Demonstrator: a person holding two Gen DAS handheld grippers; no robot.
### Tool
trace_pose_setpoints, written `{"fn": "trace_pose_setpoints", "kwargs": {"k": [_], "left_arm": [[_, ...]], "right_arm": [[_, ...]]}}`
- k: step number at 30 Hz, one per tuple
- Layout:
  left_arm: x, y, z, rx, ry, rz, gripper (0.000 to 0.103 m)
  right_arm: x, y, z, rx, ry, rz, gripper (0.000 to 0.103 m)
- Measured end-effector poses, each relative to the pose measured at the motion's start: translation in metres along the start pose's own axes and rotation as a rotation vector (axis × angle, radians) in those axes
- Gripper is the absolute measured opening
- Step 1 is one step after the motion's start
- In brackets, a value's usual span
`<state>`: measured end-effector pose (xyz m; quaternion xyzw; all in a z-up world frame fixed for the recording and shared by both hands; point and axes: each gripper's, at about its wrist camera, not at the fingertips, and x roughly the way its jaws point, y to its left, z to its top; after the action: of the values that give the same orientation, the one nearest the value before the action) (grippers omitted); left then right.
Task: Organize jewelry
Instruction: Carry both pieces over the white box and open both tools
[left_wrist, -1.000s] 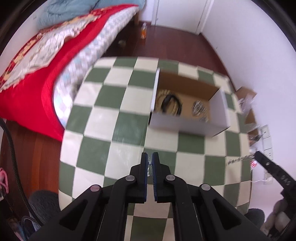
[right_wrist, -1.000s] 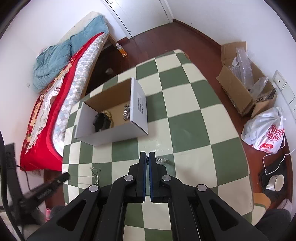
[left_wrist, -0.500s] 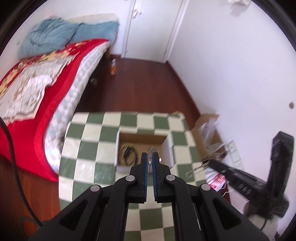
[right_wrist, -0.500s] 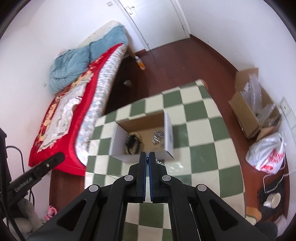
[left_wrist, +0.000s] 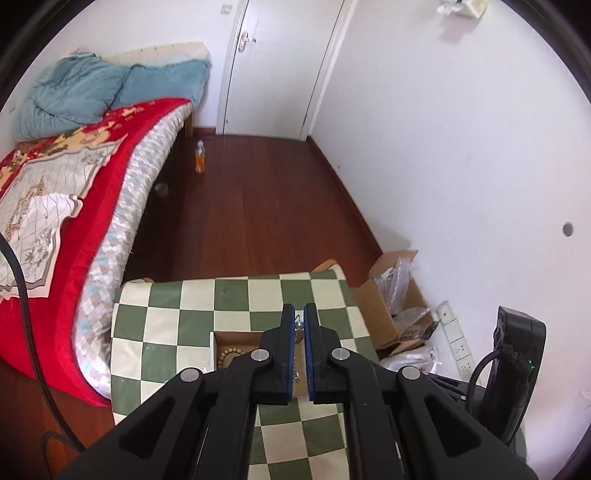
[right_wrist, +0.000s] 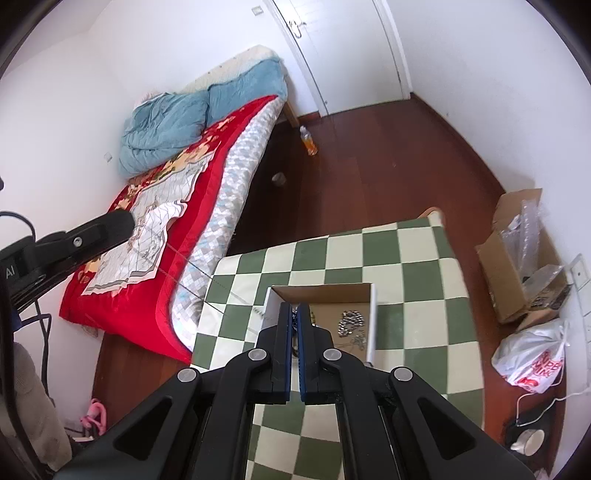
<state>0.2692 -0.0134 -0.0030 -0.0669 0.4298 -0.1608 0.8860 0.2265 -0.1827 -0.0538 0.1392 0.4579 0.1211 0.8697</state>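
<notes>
An open cardboard box (right_wrist: 325, 291) stands on the green-and-cream checkered table (right_wrist: 406, 258). Silver jewelry (right_wrist: 351, 321) lies on its floor, and a beaded bracelet (left_wrist: 227, 356) shows in the left wrist view. My left gripper (left_wrist: 299, 314) is shut on a thin silver chain (left_wrist: 298, 325) with a small bead, held above the box (left_wrist: 236, 338). My right gripper (right_wrist: 294, 312) is shut on a silver chain (right_wrist: 294, 315), held over the box's left part. The left gripper (right_wrist: 92, 232) also shows at the left of the right wrist view.
A bed with a red cover (left_wrist: 74, 177) stands left of the table. An orange bottle (left_wrist: 200, 162) stands on the wooden floor. A cardboard box with plastic wrap (right_wrist: 517, 266) and a white plastic bag (right_wrist: 532, 358) lie right of the table.
Both grippers have lifted their chains off the table and risen high. They now hang over the box, and the table looks smaller and farther below.
</notes>
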Motion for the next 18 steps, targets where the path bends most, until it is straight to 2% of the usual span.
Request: {"fn": "trace_pose_setpoints", "kwargs": {"k": [4, 9, 14, 18], "left_arm": [[0.043, 0.008, -0.002, 0.001, 0.076, 0.016, 0.002], [0.097, 0.029, -0.006, -0.046, 0.166, 0.028, 0.002], [0.137, 0.049, -0.009, -0.089, 0.244, 0.034, 0.003], [0.157, 0.058, -0.013, -0.087, 0.29, 0.103, 0.007]], "right_arm": [[0.035, -0.002, 0.008, 0.01, 0.05, 0.013, 0.002], [0.094, -0.014, 0.01, 0.03, 0.151, 0.02, 0.002], [0.141, -0.03, 0.012, 0.031, 0.22, -0.015, 0.002], [0.173, -0.04, 0.015, 0.016, 0.286, -0.015, 0.003]]}}
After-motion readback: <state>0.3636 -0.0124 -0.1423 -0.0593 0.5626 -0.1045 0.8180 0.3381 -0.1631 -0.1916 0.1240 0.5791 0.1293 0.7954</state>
